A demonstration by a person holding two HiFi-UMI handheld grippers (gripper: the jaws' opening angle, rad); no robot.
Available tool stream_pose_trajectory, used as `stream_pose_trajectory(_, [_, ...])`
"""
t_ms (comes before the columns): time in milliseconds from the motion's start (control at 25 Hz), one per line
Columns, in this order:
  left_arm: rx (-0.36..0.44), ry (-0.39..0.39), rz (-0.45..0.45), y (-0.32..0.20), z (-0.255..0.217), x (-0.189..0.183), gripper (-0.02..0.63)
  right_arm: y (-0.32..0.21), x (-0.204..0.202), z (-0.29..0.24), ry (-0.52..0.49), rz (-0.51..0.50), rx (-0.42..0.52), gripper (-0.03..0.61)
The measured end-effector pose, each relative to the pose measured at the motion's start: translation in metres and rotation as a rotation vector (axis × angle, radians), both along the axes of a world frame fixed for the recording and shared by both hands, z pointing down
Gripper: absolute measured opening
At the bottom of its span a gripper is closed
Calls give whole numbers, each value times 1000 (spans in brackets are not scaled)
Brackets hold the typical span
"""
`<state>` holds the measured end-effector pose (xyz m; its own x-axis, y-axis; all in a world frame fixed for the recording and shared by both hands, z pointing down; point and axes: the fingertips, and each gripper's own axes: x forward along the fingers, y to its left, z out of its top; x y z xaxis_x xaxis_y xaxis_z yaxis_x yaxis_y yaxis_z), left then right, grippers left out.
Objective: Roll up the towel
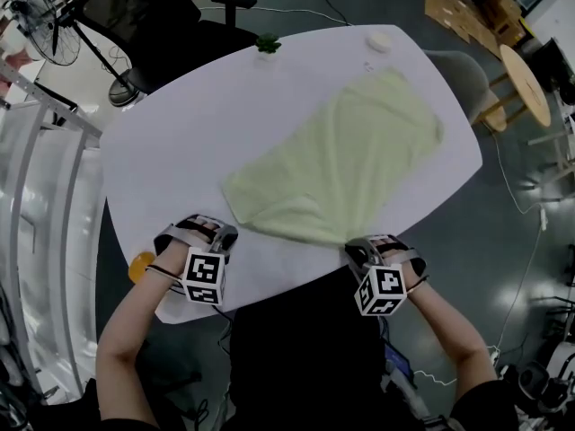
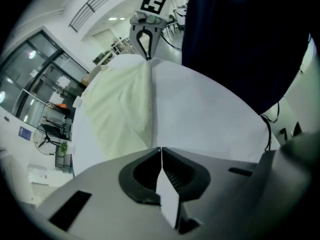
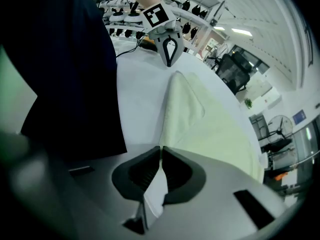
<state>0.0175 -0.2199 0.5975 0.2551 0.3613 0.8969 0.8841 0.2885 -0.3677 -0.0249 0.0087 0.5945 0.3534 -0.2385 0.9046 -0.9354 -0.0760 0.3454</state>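
A pale green towel lies spread flat and slanted across the white table. Its near edge runs between my two grippers at the table's front. My left gripper is shut at the towel's near left corner. My right gripper is shut at the near right corner. In the left gripper view the towel comes right up to my shut left gripper and narrows to the right gripper beyond. In the right gripper view a raised fold of towel leads from my right gripper to the left gripper.
A small potted plant and a white round object stand at the table's far edge. A black office chair is behind the table, and a round wooden table is at the right. An orange object shows below the table's near left edge.
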Motion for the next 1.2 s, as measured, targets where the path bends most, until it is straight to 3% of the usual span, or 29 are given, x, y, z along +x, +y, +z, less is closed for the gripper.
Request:
stream_pose_trajectory(40, [-28,11,-11,4,-3,4,17,-1,1,1,-6,5,3,23])
stream_pose_trajectory(160, [-62,23,-5,16,-7,12,189,-2,3,2,-13,8,6,25])
stream_pose_trajectory(200, [-61,19,5,19,-5,14,201,-2,3,1,-16,15,12,25])
stream_pose_trajectory(440, [-5,10,48,28,5,16,183,0,7,-8,-78,136,132,25])
stream_pose_trajectory(480, [-13,24,38,29,3,20,79,1,8,-9,-90,154,150,25])
stream_pose_trajectory(520, [-20,38,33,31,2,23,26,1,9,-10,-99,167,164,25])
stream_pose_trajectory(720, [-4,2,22,34,5,25,26,3,12,-12,-109,167,184,25])
stream_pose_trajectory(960, [28,-317,-179,21,1,14,23,3,7,-10,-191,99,179,26])
stream_pose_trajectory(1120, [20,-267,-173,27,-6,29,25,3,10,-5,-234,75,154,27])
stream_pose_trajectory(1160, [6,-258,-166,31,-9,29,42,3,12,-4,-233,71,152,26])
stream_pose_trajectory(1200, [-12,-261,-161,34,-12,27,117,3,13,-5,-232,70,156,26])
